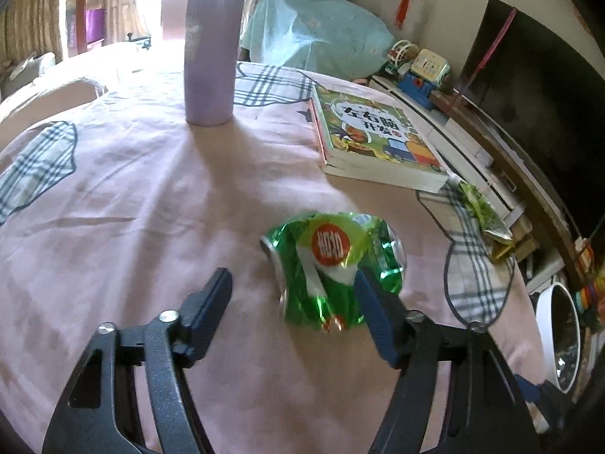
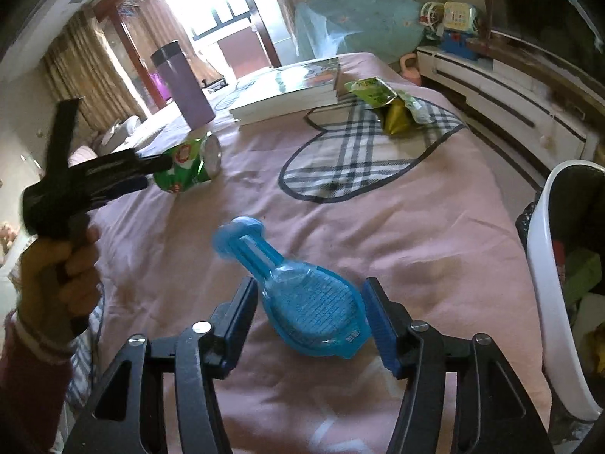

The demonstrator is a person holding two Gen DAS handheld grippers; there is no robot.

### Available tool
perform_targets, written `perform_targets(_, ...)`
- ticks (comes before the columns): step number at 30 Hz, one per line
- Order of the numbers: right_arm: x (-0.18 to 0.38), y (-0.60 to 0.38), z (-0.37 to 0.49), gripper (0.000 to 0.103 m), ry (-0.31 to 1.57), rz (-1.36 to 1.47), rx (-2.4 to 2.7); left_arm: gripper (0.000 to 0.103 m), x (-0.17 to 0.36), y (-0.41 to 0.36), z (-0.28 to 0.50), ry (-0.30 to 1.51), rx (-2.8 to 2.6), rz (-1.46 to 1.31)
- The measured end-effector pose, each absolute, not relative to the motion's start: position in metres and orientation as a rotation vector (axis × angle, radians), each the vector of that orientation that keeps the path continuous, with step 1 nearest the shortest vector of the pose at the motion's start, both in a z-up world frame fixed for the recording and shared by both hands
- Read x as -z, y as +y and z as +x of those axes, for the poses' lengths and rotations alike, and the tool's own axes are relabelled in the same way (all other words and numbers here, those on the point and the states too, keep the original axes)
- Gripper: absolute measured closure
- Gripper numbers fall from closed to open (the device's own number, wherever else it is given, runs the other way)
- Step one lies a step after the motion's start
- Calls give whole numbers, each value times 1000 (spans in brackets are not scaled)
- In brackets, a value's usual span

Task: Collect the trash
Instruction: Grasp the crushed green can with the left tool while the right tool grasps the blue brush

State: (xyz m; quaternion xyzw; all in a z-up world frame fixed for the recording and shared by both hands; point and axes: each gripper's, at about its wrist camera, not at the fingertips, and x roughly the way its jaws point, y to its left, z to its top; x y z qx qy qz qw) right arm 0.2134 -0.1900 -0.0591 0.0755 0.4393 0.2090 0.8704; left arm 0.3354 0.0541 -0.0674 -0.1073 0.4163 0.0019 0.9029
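Purple flask (image 1: 211,45) upright on pink bedspread (image 1: 132,196); picture book (image 1: 372,136) lying beside.

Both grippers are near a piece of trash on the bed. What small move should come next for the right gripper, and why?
Probably close the right gripper on the blue plastic package. The package lies between its two fingers on the pink bedcover, and the jaws look still a little apart from its sides. Once it is gripped, the white bin stands close on the right.

Daylight poured from the window (image 2: 211,11) beyond the bed's far edge, blown out white. The flask (image 1: 211,49) cast a soft shadow toward the camera. Both fisheye views curved hard at their dark, slightly blurred edges.
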Motion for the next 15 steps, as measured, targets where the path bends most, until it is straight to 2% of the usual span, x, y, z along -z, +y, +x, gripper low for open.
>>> perform_targets(1, 59, -190, 213, 37, 918, 158, -444, 58, 71, 53, 339, 874, 9, -216)
perform_targets(2, 58, -191, 212, 36, 916, 155, -449, 70, 72, 50, 340, 882, 20, -215)
perform_targets(8, 55, -194, 211, 31, 898, 117, -472, 77, 65, 47, 326, 867, 91, -219)
perform_targets(9, 53, -193, 211, 31, 892, 104, -482, 81, 63, 46, 320, 868, 112, -222)
perform_targets(15, 48, -175, 210, 30, 870, -48, -574, 82, 51, 34, 273, 872, 224, -203)
